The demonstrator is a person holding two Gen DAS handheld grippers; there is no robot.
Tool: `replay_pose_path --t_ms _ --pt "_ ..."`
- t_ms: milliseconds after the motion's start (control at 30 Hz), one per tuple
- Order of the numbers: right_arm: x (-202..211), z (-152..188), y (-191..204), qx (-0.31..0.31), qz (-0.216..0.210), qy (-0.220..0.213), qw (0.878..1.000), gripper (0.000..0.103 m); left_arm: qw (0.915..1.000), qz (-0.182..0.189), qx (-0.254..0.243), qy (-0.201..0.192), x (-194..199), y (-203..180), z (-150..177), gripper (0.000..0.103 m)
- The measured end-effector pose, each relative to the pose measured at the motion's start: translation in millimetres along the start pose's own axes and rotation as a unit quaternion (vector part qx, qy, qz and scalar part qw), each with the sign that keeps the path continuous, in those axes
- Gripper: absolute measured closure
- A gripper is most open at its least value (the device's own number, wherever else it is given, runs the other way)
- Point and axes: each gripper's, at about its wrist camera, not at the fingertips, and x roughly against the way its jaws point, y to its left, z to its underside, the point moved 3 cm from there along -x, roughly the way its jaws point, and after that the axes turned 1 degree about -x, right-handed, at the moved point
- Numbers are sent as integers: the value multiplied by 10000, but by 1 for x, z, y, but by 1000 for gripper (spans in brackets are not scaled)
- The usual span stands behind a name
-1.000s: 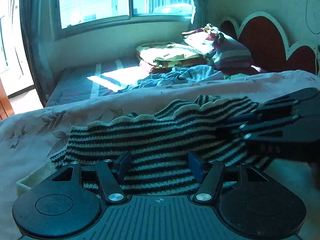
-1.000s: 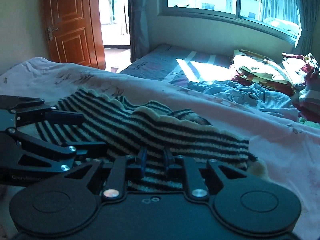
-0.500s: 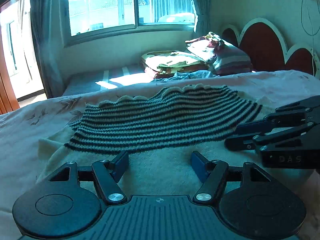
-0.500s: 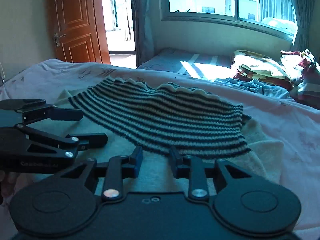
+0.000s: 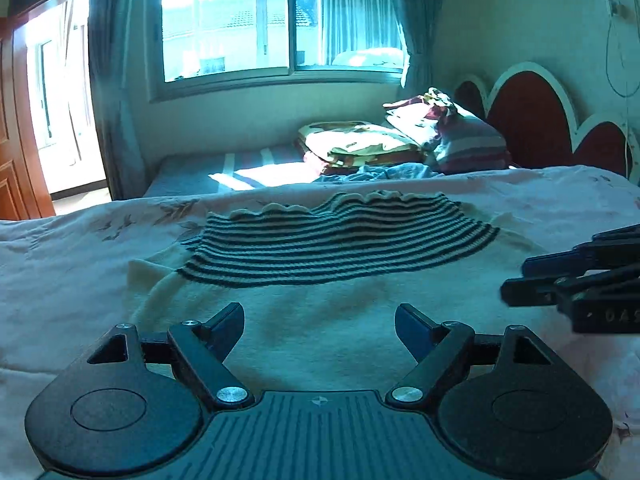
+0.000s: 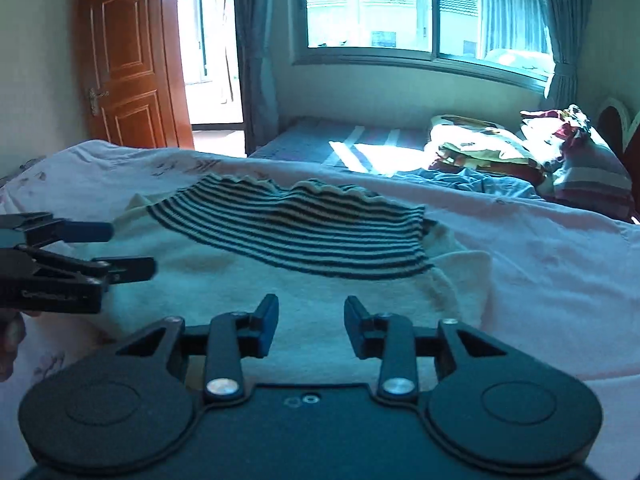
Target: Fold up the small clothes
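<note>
Garment [image 5: 332, 276], cream knit with a striped panel folded across its far half, lies flat on the bed [image 5: 80, 264]. Left hand-held gripper [image 5: 319, 322] and right hand-held gripper [image 6: 307, 322] hover near its plain edge, jaws just opened, holding nothing. One fold looks done; further folds probably remain.

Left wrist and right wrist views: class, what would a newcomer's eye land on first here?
The striped knit, spread flat on the pale bedcover mid-frame. Both grippers, the left and the right, are open and empty just short of it, their jaws having just been opening. Behind, a bright window throws a sun patch onto the far bed.
</note>
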Motion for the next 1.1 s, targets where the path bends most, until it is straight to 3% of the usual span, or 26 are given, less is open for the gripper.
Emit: replay_pose_path --t_ms 133,300,367,467,600,700,1100 --pt "-5 25 7 258 199 220 9992 66 9992 -19 -27 411 -9 -8 23 20" --pt "18 41 -34 97 618 380 9973 67 9987 -215 159 423 12 28 44 20" --pt "22 49 -49 -242 530 404 9975 64 9983 -187 310 465 16 39 49 20" --pt "23 44 -41 -83 665 456 9967 63 9980 -296 236 497 16 37 45 20" --pt "39 25 -45 -376 662 -6 9971 65 9975 -477 350 392 25 41 37 20" --pt "15 35 -58 -515 772 574 9940 64 9970 -413 354 558 18 48 48 20" --pt "13 45 -59 -534 755 534 9943 62 9967 -401 325 630 15 47 48 20"
